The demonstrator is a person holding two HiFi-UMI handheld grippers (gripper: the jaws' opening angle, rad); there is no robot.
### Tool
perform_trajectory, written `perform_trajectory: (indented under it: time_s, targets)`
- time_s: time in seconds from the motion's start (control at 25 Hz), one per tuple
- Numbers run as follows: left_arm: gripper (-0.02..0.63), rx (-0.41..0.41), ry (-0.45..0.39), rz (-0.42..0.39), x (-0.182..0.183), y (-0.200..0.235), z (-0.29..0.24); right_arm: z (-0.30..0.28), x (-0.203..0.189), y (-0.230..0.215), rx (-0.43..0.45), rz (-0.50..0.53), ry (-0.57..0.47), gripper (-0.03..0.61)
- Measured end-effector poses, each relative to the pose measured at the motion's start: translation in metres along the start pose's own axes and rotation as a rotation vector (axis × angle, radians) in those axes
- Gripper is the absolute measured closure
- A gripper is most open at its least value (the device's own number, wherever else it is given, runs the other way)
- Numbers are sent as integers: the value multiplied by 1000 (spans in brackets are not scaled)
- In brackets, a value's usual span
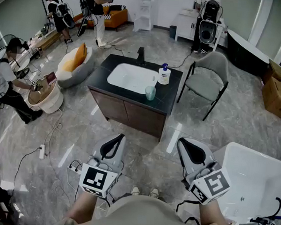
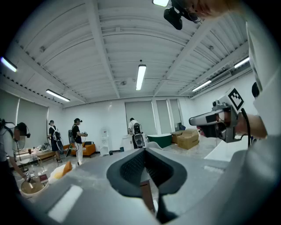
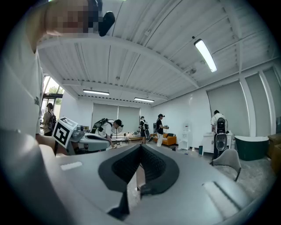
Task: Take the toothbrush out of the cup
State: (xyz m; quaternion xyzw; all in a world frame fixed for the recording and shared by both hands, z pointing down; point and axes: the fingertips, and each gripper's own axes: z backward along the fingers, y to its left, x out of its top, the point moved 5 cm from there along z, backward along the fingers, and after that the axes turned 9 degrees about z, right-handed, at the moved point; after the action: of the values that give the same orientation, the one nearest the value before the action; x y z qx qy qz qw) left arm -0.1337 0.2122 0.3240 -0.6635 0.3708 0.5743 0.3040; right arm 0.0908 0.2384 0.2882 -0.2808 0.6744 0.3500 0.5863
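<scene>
Head view had both claws pinched shut on nothing, left gripper (image 1: pixel 119 139) and right gripper (image 1: pixel 182 144) side by side over the floor. Well ahead of them the teal cup (image 1: pixel 150 92) stood on the black vanity counter (image 1: pixel 169 101), just beside the sink basin (image 1: pixel 131 78). The toothbrush was too small to make out.

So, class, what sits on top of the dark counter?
A white basin, black tap, pump bottle and pale green cup; the cup's contents are too small to make out.
</scene>
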Motion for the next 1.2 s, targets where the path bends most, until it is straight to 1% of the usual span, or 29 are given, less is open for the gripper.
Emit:
perform_trajectory:
  time_s: [0.12,0.36,0.88,1.0,1.04,1.08,1.12,1.16,1.2]
  targets:
    - [612,-29,-20,-7,-1,3,-1,-3,-1,-3,-25,-30,-11,575]
    - [612,-39,-17,-10,0,8,-4,-8,-6,-7,-45,-64,-3,575]
    - [612,-34,-16,-18,1,9,-14,-11,-8,-13,-44,-54,5,575]
    - [612,-36,-15,-22,2,7,-17,-10,-6,-18,-62,-57,-6,575]
    - [612,-35,-14,-21,2,7,-18,-10,-6,-20,-75,-57,-10,569]
    - [612,-34,-13,-21,1,7,-19,-11,-6,-23,-90,-54,-10,512]
    - [612,-33,-13,-19,2,6,-20,-11,-7,-26,-102,-49,-6,442]
    - [612,-32,-12,-18,2,6,-21,-12,-8,-28,-110,-43,1,404]
    - [612,-31,-11,-17,1,6,-22,-12,-10,-30,-113,-41,8,403]
